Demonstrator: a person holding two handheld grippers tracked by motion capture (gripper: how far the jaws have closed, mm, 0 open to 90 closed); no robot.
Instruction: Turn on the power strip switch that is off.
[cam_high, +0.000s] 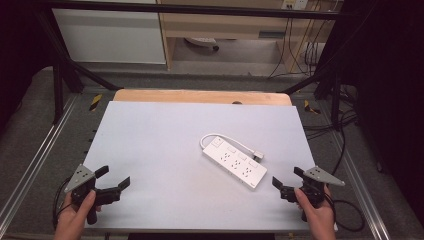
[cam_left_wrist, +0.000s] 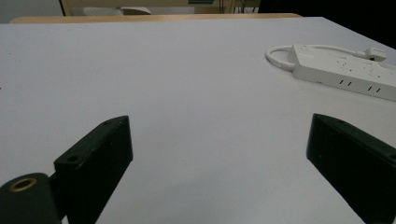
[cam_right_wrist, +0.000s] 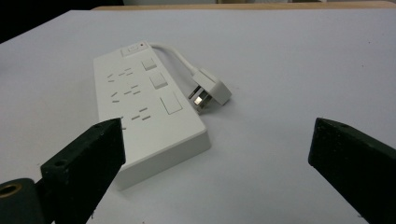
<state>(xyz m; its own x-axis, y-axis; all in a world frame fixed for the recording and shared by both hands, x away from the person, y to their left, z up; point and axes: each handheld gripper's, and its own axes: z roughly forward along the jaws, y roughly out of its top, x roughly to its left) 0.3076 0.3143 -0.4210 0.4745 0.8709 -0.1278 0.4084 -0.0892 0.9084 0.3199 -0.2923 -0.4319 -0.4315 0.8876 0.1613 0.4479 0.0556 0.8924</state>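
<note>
A white power strip (cam_high: 234, 163) lies slantwise right of the table's middle, its short cable looping round to a white plug (cam_high: 257, 153) beside it. In the right gripper view the power strip (cam_right_wrist: 140, 112) sits just beyond my left jaw, with the plug (cam_right_wrist: 210, 91) lying on its side to its right. My right gripper (cam_high: 286, 181) rests at the front right, open and empty, close to the strip's near end. My left gripper (cam_high: 113, 178) is at the front left, open, nothing between its jaws. The left gripper view has the power strip (cam_left_wrist: 343, 70) far off to the right.
A pale sheet (cam_high: 165, 150) covers the wooden table (cam_high: 200, 96). Black frame bars (cam_high: 60, 75) and metal rails (cam_high: 30, 160) flank it. Cables (cam_high: 345, 145) run down the right side. A cabinet (cam_high: 110, 35) and a desk stand behind.
</note>
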